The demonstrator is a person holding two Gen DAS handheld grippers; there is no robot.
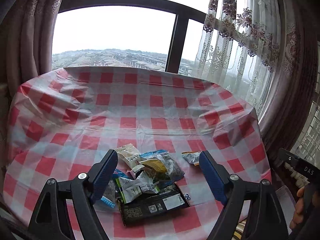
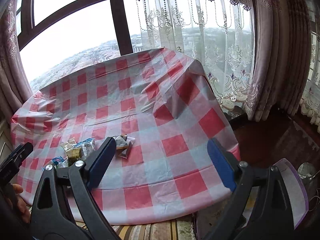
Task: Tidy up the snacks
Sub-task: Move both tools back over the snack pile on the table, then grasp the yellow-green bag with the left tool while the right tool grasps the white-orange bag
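Here the snack pile (image 1: pixel 152 178) lies in the lower middle of the left wrist view, directly between the wide-open, empty fingers of the left gripper (image 1: pixel 158 161). The right gripper (image 2: pixel 162 146), also open and empty, has only checked tablecloth (image 2: pixel 180 120) ahead; the pile sits toward its lower left, so the left hand seems nearer.

The tablecloth (image 1: pixel 140 108) is checked in red, pink and pale white; the curtains (image 2: pixel 266 46) at the right of the frame are dusty mauve with floral borders; the sheer lace curtain (image 2: pixel 192 20) is white with purple flowers; the flat packet (image 1: pixel 156 206) at lower centre is black; the gripper pads (image 1: pixel 212 178) are blue.
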